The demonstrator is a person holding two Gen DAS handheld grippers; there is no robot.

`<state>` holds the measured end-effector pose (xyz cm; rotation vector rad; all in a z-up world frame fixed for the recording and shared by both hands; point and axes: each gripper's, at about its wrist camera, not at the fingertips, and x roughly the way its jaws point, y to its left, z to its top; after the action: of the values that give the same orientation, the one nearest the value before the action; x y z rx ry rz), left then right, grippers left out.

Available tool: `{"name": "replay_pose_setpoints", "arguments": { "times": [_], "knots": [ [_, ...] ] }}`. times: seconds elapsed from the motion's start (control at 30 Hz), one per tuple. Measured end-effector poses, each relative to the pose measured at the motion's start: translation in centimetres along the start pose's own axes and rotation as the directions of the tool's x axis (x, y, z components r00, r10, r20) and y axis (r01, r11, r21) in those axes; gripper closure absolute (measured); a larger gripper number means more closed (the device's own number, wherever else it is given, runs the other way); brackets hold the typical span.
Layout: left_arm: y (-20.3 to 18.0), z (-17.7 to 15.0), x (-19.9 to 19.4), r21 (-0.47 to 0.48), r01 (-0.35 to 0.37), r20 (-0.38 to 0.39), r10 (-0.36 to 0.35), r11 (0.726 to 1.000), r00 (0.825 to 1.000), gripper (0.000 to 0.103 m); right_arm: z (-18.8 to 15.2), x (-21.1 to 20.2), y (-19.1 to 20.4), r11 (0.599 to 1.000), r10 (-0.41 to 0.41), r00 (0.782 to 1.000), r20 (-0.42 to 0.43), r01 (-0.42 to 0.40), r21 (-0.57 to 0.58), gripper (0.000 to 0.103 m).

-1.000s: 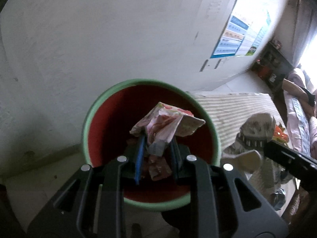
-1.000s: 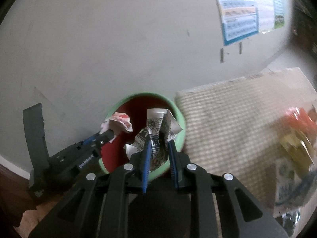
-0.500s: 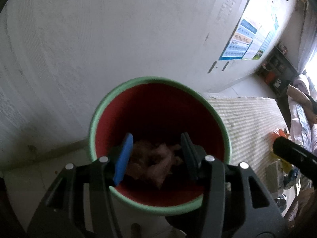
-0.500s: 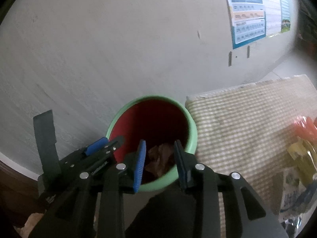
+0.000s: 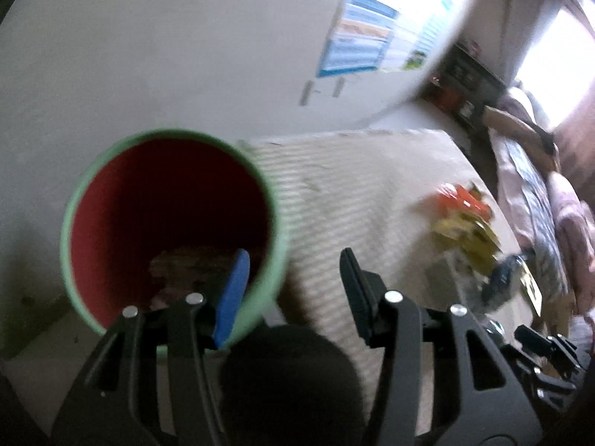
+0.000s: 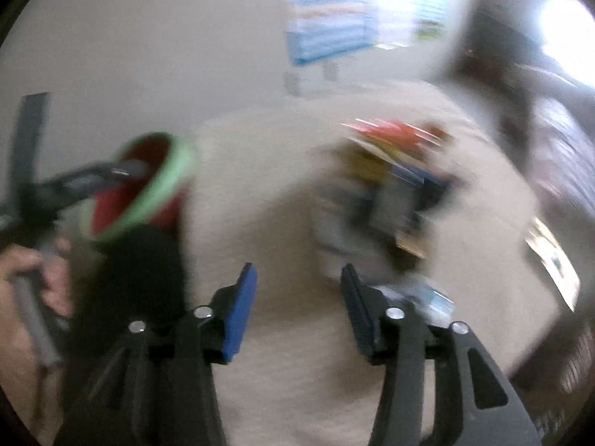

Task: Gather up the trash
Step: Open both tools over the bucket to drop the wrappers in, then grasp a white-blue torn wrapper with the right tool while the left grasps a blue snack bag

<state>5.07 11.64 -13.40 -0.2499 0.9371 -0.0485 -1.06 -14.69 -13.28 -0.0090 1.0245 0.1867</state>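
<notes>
My left gripper (image 5: 293, 282) stands about half open with nothing between its pads; its jaws opened within the last second and have held that width since. Its blue pad (image 5: 232, 299) hangs over the near rim of the bin (image 5: 174, 230), while the black pad is over the mat (image 5: 372, 193) to the right of it. Down in the bin, ahead and left of the gripper, I see crumpled trash (image 5: 189, 264) lying on the bottom.

My right gripper (image 6: 297, 304) is also about half open and empty, its jaws having just been opening. It is over bare mat, with the bin well off to its left. The left gripper reaches across the bin's mouth in this view, and a hand (image 6: 26, 278) grips its handle at the left edge.

Ahead and to the right of both grippers a heap of wrappers (image 5: 465, 219) lies on the mat, orange and yellow on top. The right view is badly smeared, so I can't tell the separate pieces there; they look like packets, some blue.

A poster (image 5: 357, 41) hangs on the wall beyond the mat.
</notes>
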Motion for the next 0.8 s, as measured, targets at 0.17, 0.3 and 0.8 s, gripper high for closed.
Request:
{"name": "replay_pose_setpoints", "arguments": {
  "times": [0.17, 0.3, 0.8],
  "knots": [
    [-4.3, -0.9, 0.7, 0.051, 0.056, -0.04, -0.054, 0.997, 0.998, 0.055, -2.5, 1.3, -8.3, 0.974, -0.08, 0.993, -0.091, 0.098, 0.207, 0.053],
    [-7.4, -1.6, 0.6, 0.118, 0.089, -0.054, -0.083, 0.989, 0.995, 0.051, -3.0, 3.1, -10.3, 0.958, -0.006, 0.993, -0.118, 0.04, 0.285, 0.053],
    [-21.9, -1.9, 2.4, 0.384, 0.283, -0.145, -0.245, 0.879, 0.959, 0.046, -4.1, 2.4, -10.6, 0.946, 0.057, 0.998, -0.009, -0.051, 0.321, 0.081]
  ]
}}
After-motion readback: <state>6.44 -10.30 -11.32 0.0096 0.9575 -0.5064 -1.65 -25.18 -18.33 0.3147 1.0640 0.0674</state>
